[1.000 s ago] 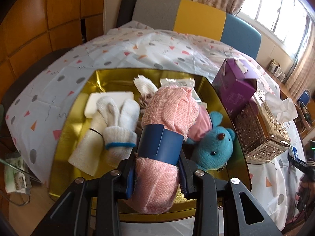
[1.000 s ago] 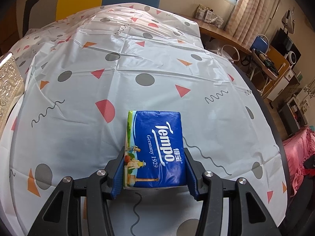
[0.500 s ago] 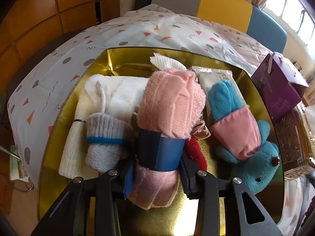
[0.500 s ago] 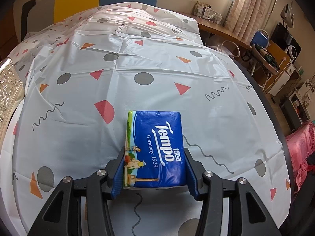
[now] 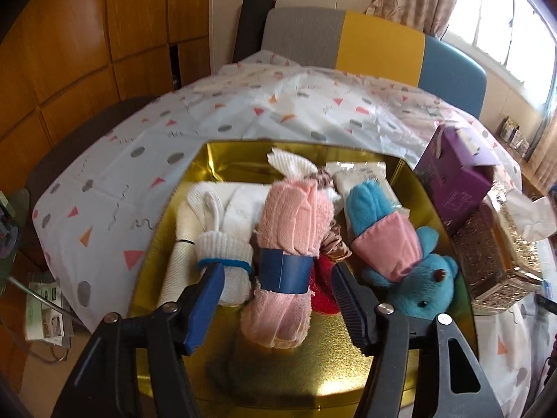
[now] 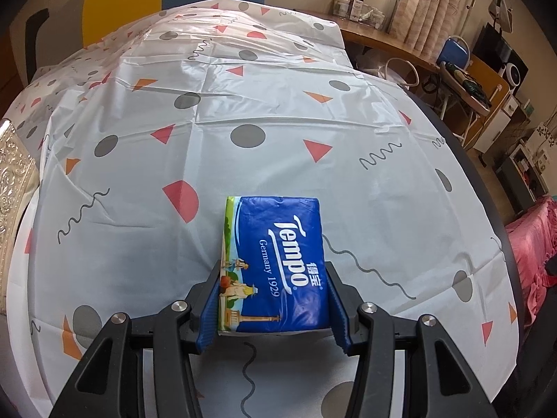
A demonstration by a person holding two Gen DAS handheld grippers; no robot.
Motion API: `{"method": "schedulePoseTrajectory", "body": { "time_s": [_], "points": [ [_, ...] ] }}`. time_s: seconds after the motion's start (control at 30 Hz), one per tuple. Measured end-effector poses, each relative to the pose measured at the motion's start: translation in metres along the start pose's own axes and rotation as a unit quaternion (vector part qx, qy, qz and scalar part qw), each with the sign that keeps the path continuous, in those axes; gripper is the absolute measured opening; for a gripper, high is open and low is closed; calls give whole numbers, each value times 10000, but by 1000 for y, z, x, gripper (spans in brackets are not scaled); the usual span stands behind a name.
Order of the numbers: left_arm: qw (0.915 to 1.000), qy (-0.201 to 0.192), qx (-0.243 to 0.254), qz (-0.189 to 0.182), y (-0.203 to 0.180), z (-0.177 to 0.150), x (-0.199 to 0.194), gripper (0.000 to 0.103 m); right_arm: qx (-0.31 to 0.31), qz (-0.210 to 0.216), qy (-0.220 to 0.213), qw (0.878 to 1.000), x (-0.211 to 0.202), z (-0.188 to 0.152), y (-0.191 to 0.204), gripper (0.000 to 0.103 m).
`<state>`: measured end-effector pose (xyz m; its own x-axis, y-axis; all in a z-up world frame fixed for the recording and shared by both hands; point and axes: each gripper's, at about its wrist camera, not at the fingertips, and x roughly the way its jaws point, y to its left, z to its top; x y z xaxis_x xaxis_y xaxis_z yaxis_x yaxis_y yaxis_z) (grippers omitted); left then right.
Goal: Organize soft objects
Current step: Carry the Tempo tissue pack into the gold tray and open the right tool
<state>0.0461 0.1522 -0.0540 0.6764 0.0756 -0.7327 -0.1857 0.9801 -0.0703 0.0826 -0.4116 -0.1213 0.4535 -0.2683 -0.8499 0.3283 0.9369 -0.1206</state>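
The left gripper (image 5: 276, 287) hangs over the near part of a shallow gold metal tin (image 5: 313, 369), its blue-padded fingers (image 5: 205, 306) spread wide and gripping nothing. Between them, clear of both pads, lies a rolled pink terry towel with a dark blue paper band (image 5: 290, 240), resting on the tin floor and pointing away from the gripper. Just to the left of it, touching the left pad's tip, sits a rolled white knit sock pair tied with a blue elastic (image 5: 222, 244), with a folded cream cloth (image 5: 177, 261) beyond its left side. To the right of the towel a red fabric piece (image 5: 322, 296) and a brownish satin scrunchie (image 5: 334, 247) peek out, then a turquoise plush bear in a pink dress (image 5: 400, 254) lies along the tin's right side. Outside the tin, further right, stand a purple cardboard box (image 5: 452, 181) and an ornate silver tissue holder (image 5: 494, 257). The right gripper (image 6: 273, 308) is clamped on a blue Tempo pocket-tissue pack (image 6: 275, 268), pads pressing its two long sides at the near end; the pack points forward above the white patterned tablecloth (image 6: 243, 111), though whether it touches the cloth cannot be told.
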Motion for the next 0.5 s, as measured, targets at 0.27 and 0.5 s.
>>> {"method": "schedulePoseTrajectory", "body": {
  "time_s": [0.27,0.5],
  "points": [
    [9995,-282,-5,-116,3,3,-28,69,203,97,201,9995,-6,7,25,52],
    [9990,-435,34,-123,4,2,-42,69,60,512,-29,9987,-29,30,72,52]
  ]
}}
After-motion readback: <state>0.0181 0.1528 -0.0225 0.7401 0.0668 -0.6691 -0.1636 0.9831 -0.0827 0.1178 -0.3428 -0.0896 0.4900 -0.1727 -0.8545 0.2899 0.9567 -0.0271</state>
